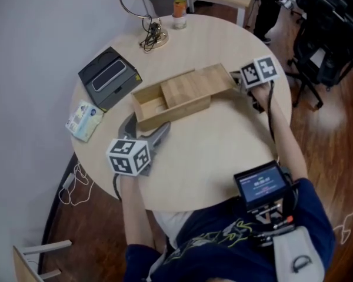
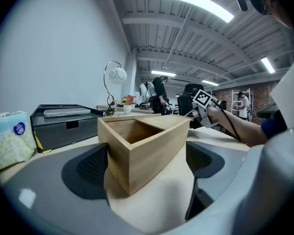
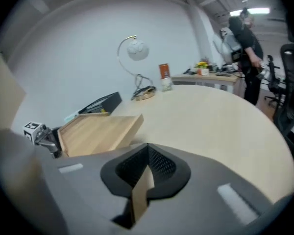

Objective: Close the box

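A light wooden box (image 1: 148, 111) with a sliding lid (image 1: 194, 87) lies in the middle of the round table (image 1: 212, 151). The lid covers the box's right part; the left part is uncovered and empty (image 2: 132, 131). My left gripper (image 1: 144, 128) is at the box's near left corner. Its jaws are open, and the corner (image 2: 137, 160) stands between the two pads (image 2: 85, 168). My right gripper (image 1: 238, 84) is at the lid's far right end, shut on a thin wooden edge of the lid (image 3: 143, 190). The lid's top (image 3: 100, 131) stretches away toward the left gripper (image 3: 39, 133).
A black tray-like device (image 1: 109, 78) and a tissue packet (image 1: 83, 120) lie left of the box. A desk lamp's base (image 1: 155, 39) and an orange-capped jar (image 1: 179, 13) stand at the table's far edge. Office chairs (image 1: 329, 34) stand to the right; a person (image 3: 242, 33) stands behind.
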Available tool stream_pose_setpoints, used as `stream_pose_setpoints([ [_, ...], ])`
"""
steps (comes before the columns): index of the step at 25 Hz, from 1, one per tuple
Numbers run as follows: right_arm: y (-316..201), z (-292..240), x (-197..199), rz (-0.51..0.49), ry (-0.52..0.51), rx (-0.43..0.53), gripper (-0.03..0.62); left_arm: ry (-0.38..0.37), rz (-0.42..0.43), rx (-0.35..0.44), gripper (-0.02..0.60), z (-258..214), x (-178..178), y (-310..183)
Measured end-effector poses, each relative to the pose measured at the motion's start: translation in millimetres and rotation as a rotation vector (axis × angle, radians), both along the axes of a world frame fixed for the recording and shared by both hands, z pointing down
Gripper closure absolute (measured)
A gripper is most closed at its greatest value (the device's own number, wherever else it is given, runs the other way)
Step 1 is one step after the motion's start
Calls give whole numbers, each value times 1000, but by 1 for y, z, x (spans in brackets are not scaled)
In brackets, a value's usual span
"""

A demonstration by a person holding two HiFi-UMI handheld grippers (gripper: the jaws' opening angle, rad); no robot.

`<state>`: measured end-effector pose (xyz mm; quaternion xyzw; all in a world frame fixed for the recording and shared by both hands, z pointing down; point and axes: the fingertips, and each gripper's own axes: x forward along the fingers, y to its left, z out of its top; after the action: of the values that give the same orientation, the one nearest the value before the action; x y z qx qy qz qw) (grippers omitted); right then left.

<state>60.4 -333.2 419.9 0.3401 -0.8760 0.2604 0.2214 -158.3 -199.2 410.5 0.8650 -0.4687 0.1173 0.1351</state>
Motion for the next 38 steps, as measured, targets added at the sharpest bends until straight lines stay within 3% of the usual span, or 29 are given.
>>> stream_pose_setpoints([
  [2, 9, 7, -32, -6, 96, 20, 577, 2, -21, 3, 106, -1, 2, -3],
  [4, 22, 17, -61, -30, 230, 109, 577, 15, -84, 2, 26, -1, -5, -8],
  [5, 28, 23, -69, -74, 281, 147, 577, 31, -111, 2, 21, -2, -10, -10],
  [7, 34, 30, -71, -140, 302, 170, 577, 61, -123, 20, 23, -6, -15, -9],
  [11, 50, 15, -48, -106, 114, 166, 577, 25, -147, 140, 32, -19, -25, 8],
  [14, 82, -11, -21, -110, -90, 229, 577, 33, -164, 178, 41, -25, -29, 33],
  [15, 95, -20, -15, -128, -166, 269, 577, 38, -148, 180, 57, -26, -26, 43],
  [16, 110, -28, -12, -156, -232, 313, 577, 41, -114, 181, 130, -27, -21, 53],
  [17, 126, -35, -14, -196, -280, 355, 577, 45, -60, 181, 242, -27, -12, 62],
  [18, 143, -38, -20, -248, -302, 395, 577, 50, 9, 182, 490, -27, 0, 70],
  [19, 161, -38, -31, -313, -296, 429, 577, 57, 86, 181, 577, -26, 16, 78],
  [22, 213, -32, -77, -544, -278, 461, 577, 73, 295, 174, 577, -26, 66, 98],
  [24, 237, -30, -104, -648, -292, 441, 577, 78, 364, 170, 577, -26, 91, 107],
  [28, 240, -32, -116, -652, -303, 445, 577, 95, 304, 174, 579, -28, 97, 103],
  [34, 234, -24, -110, -657, -260, 413, 577, 119, 311, 191, 578, -26, 98, 98],
  [38, 240, -21, -126, -657, -307, 387, 577, 68, 289, 152, 578, -16, 78, 103],
])
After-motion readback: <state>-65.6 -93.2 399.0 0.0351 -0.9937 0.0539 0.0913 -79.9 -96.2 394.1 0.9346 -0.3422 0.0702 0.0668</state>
